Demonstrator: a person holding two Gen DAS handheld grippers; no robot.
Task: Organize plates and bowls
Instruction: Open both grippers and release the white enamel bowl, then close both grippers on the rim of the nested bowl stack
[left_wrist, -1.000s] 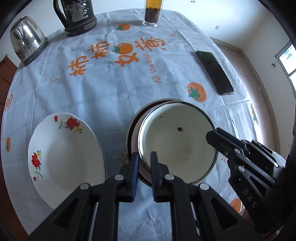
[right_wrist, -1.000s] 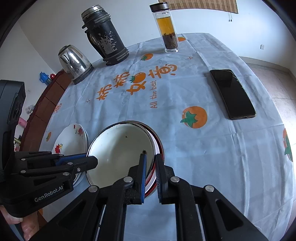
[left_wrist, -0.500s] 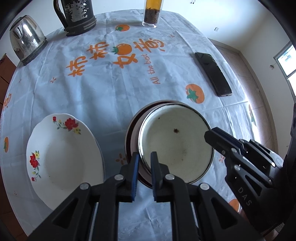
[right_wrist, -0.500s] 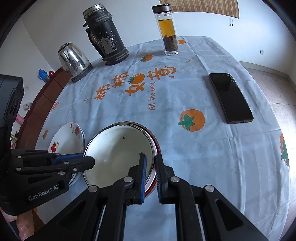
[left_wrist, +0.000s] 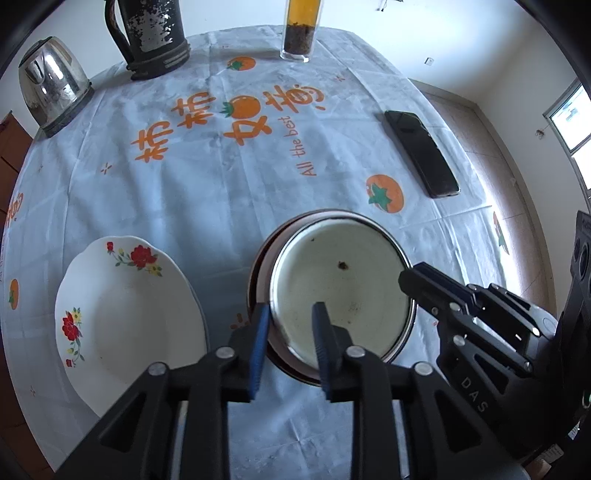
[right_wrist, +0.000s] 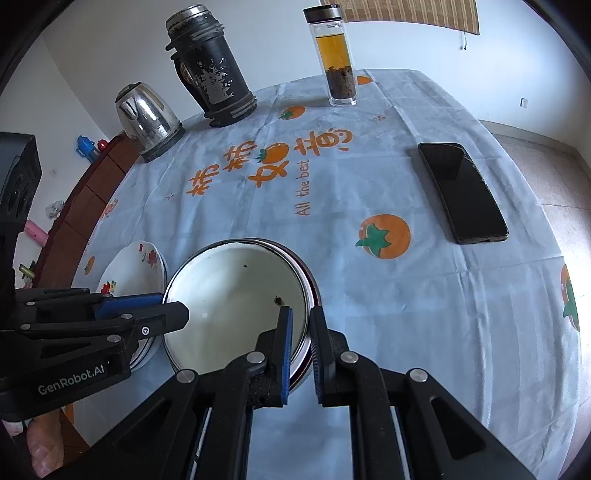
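Left gripper (left_wrist: 289, 325) jaws apart, straddling enamel bowl (left_wrist: 341, 288) rim; right gripper (right_wrist: 300, 330) jaws narrowly apart astride opposite rim, contact unclear; floral plate (left_wrist: 125, 314) beside

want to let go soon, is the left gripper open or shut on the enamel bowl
Open: the left gripper fingers straddle the enamel bowl rim with a clear gap.

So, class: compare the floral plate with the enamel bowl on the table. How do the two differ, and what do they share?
The floral plate is shallow with a wavy edge and red flowers; the enamel bowl is deeper, plain inside, with a dark metal rim. The plate has no tool at it; the bowl sits nested in another dish, both tools at its rim. Both are white inside, empty and upright.
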